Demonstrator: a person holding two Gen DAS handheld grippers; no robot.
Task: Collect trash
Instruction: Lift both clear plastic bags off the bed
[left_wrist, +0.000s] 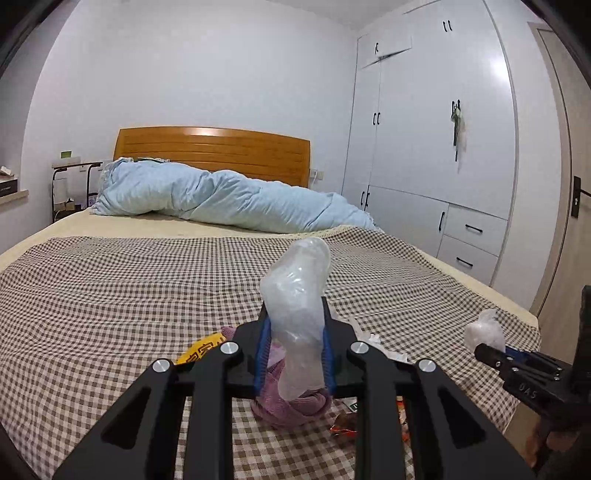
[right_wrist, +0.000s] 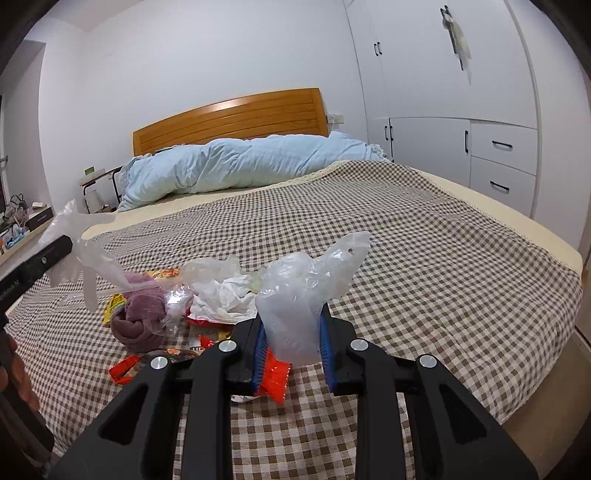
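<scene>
Left gripper (left_wrist: 295, 354) pinches a thin translucent plastic glove (left_wrist: 299, 314); right gripper (right_wrist: 291, 354) pinches a crumpled clear plastic bag (right_wrist: 295, 302); both lifted above the checked brown-and-white bedspread (right_wrist: 443, 258). Risk: slippery film may slide free; wrappers and white crumpled paper (right_wrist: 225, 299) remain beside a purple rolled cloth (right_wrist: 140, 321), easily snagged by mistake.

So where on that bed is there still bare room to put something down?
The brown checked bedspread lies bare between the trash and the rumpled light-blue duvet, and along its wardrobe side. It is crowded near the foot, around the purple rolled cloth, crumpled white paper and red wrappers.
</scene>
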